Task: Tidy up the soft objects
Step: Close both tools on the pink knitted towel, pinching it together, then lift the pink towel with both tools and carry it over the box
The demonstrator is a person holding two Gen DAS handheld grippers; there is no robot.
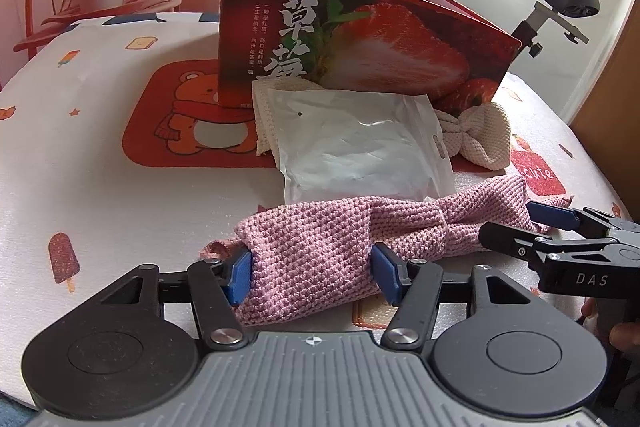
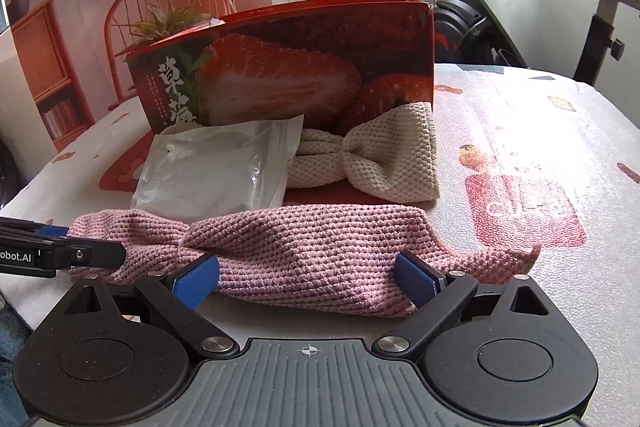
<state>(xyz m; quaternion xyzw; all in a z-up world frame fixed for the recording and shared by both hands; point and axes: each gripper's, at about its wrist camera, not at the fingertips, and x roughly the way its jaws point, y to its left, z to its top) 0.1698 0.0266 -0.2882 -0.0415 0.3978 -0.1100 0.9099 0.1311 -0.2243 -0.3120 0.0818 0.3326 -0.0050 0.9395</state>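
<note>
Left gripper (image 1: 312, 273): black linkage arms, blue rectangular pads, silver pivot screws, two round black discs flanking a ribbed grey housing bearing a crosshair mark. Right gripper (image 2: 307, 281): identical build; its arm carries white "DAS" lettering.

Pink knit band (image 2: 308, 251) btwn right tongs (image 2: 308, 281)

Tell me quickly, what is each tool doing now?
Left tool: closed on the pink knitted headband.
Right tool: open around the same headband.
</note>
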